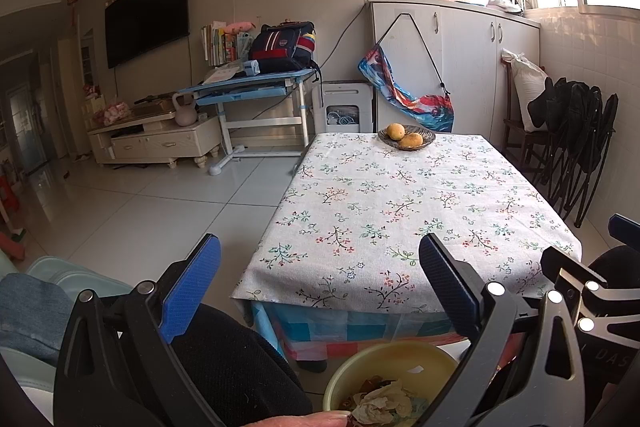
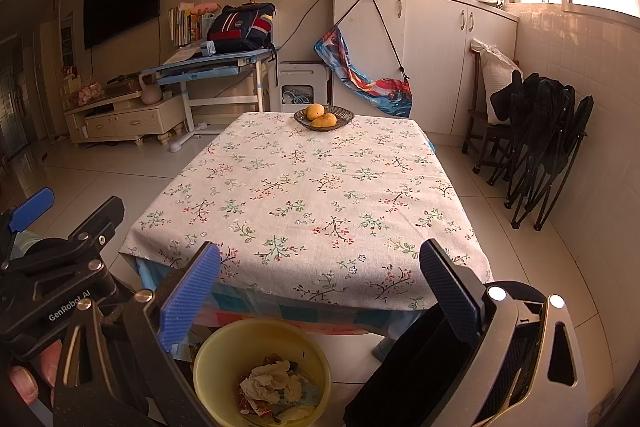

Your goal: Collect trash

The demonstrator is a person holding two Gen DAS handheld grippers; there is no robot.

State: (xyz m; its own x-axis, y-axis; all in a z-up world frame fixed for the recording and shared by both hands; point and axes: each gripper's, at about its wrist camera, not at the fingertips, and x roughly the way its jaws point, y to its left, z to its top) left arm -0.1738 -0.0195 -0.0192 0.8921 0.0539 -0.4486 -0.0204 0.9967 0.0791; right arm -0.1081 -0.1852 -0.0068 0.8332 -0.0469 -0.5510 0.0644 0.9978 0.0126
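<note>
A yellow bin stands on the floor at the near end of the table and holds crumpled paper and wrappers. It also shows in the left wrist view, low in the frame. My left gripper is open and empty, held above the bin at the table's near left corner. My right gripper is open and empty, held above the bin. The table has a floral cloth.
A dark bowl with two yellow fruits sits at the table's far end. Folded black chairs lean on the right wall. White cabinets, a blue desk and a TV stand are behind.
</note>
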